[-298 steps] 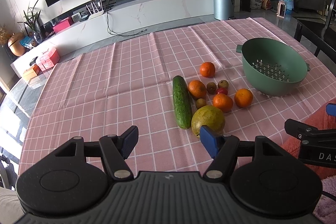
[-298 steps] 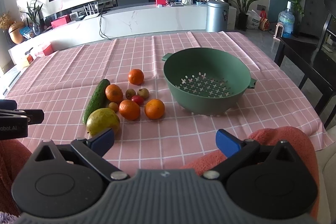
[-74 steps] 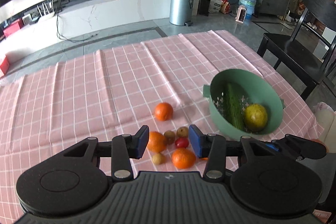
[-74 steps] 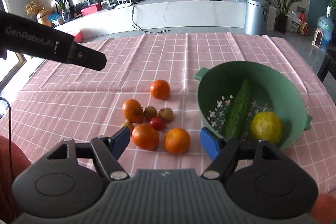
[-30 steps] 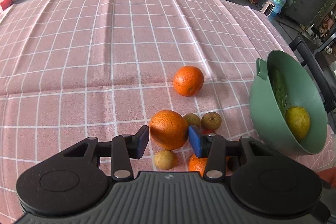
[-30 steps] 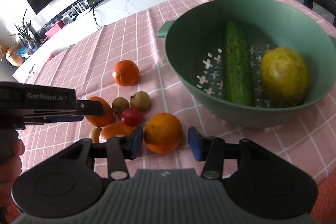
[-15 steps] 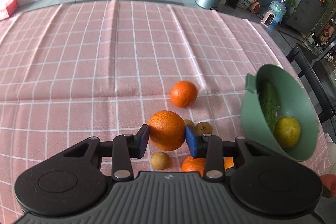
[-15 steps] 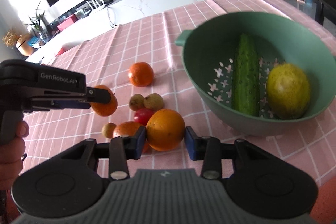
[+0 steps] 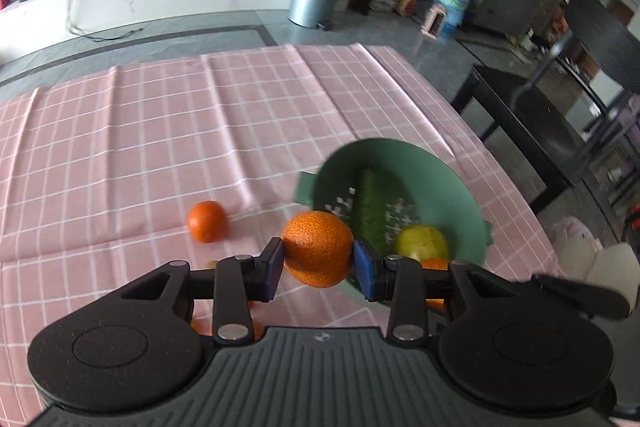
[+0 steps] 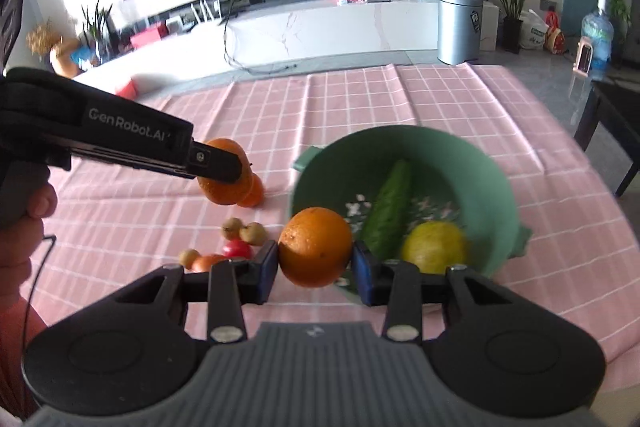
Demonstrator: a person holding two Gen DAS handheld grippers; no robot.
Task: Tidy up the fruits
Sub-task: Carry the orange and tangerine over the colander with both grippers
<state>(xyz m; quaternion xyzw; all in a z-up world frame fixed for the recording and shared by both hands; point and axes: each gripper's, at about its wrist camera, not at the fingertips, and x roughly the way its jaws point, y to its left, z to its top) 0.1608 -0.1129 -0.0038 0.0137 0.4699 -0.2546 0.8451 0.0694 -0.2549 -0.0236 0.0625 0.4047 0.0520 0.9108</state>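
Where the pink checked cloth (image 9: 152, 147) covers the surface, we note first, at the far left of the right wrist view, a hand (image 10: 20, 223) around the grip of the left gripper (image 9: 318, 264). Its blue pads are clamped on a speckled orange (image 9: 317, 254), one pad on each side, and the fruit is clear of the cloth. In the right wrist view that same orange (image 10: 224, 173) shows behind the dark finger, partly hiding another orange on the cloth.

Moving right, we see a lone orange (image 9: 207, 221) resting on the cloth, well apart from the held one. Nearer the camera lie small fruits: two brownish ones (image 10: 244, 230) touching each other, a red one (image 10: 237, 249) just beside them, a third brownish one (image 10: 189, 257) and part of another orange (image 10: 208, 262) behind the left finger of the right gripper (image 10: 315, 264).

The right gripper is likewise closed on a smooth orange (image 10: 315, 246), pads pressed to both sides, the fruit lifted above the cloth and in front of the near rim of the bowl.

Further right stands the green colander (image 10: 472, 163), slightly motion-blurred. Inside it a cucumber (image 10: 390, 205) lies slanted over the perforated floor, and a yellow-green round fruit (image 10: 434, 247) sits just beside it on the right. Beyond the surface's right edge we see a dark chair (image 9: 540, 115).
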